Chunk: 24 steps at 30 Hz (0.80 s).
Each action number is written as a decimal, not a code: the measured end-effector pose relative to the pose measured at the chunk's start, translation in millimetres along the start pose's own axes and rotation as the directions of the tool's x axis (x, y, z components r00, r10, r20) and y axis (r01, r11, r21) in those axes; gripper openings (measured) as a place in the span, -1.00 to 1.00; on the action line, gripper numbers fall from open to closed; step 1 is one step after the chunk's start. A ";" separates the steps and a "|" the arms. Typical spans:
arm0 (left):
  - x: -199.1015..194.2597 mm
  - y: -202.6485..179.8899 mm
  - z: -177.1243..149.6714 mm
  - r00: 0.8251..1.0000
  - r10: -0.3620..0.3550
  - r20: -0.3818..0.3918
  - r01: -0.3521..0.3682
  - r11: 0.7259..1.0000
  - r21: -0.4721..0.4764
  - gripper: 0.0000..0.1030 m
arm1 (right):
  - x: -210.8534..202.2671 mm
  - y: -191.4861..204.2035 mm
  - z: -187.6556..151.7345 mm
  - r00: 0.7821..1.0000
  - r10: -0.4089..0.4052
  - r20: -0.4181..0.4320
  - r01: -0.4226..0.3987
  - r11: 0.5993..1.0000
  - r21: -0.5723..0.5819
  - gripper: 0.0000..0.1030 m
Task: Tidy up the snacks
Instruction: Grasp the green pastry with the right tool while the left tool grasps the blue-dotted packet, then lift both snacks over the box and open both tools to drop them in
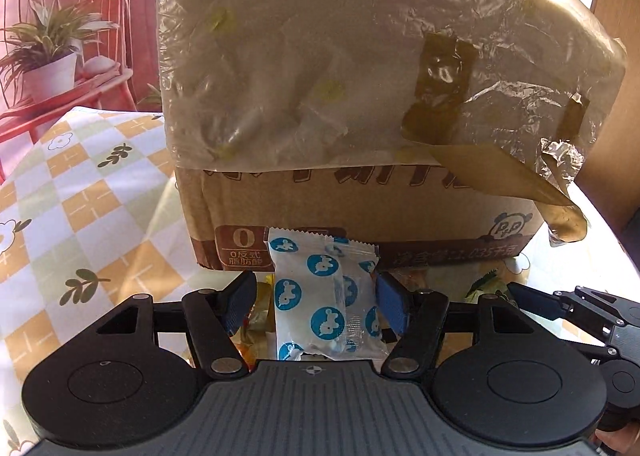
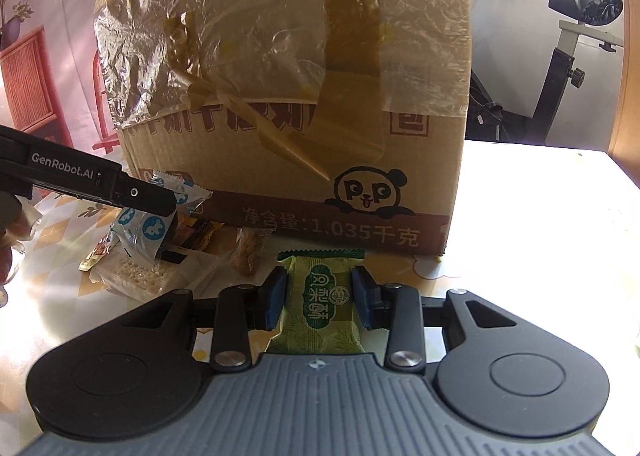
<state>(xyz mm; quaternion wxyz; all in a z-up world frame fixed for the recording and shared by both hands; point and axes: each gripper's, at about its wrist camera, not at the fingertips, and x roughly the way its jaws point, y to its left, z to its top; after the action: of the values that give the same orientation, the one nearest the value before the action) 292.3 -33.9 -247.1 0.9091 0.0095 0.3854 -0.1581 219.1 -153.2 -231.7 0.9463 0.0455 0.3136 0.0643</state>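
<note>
Two-gripper snack sort, both wrist views. Left gripper (image 1: 316,296) carries a white packet w/ blue rabbit dots (image 1: 320,296); right pad touches it, left pad (image 1: 240,302) shows a small gap, so the hold is prob. loose. Right gripper (image 2: 320,296) pinches a green pastry packet (image 2: 320,304) firmly, pads on both sides. Both packets are held upright just in front of the cardboard box (image 2: 360,160), likely for lifting over its wall. Loose snack pile (image 2: 160,256) lies on the tablecloth (image 1: 80,196) by the box base. Box top and interior are cut off by framing; crinkled plastic film (image 1: 320,56) blurs the print; pile items are partly hidden.
</note>
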 end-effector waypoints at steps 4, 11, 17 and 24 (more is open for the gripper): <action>3.5 -5.8 -3.6 1.000 0.018 -0.001 -0.017 0.999 0.030 0.31 | 0.6 -0.9 -0.1 1.000 0.007 -0.007 -0.007 1.000 -0.001 -0.27; -20.1 -11.5 -16.3 0.999 0.004 0.049 -0.006 0.999 0.040 -0.03 | 0.5 -1.9 -0.2 1.000 0.021 -0.004 -0.021 1.000 0.013 -0.27; -60.2 1.3 -28.8 0.993 0.020 0.116 -0.017 0.999 -0.028 -0.04 | -2.3 -6.3 -1.0 0.999 0.044 0.007 -0.045 0.998 0.039 -0.27; -89.6 17.0 -39.4 0.988 0.066 0.138 -0.056 0.995 -0.078 -0.03 | -8.3 -8.1 -2.8 0.998 0.053 0.034 -0.054 0.997 0.047 -0.27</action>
<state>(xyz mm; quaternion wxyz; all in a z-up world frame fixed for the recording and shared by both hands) 211.3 12.8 -213.5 0.9381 -0.0236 0.3255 -0.1160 211.7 -162.3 -230.0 0.9479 0.0778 0.2982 0.0812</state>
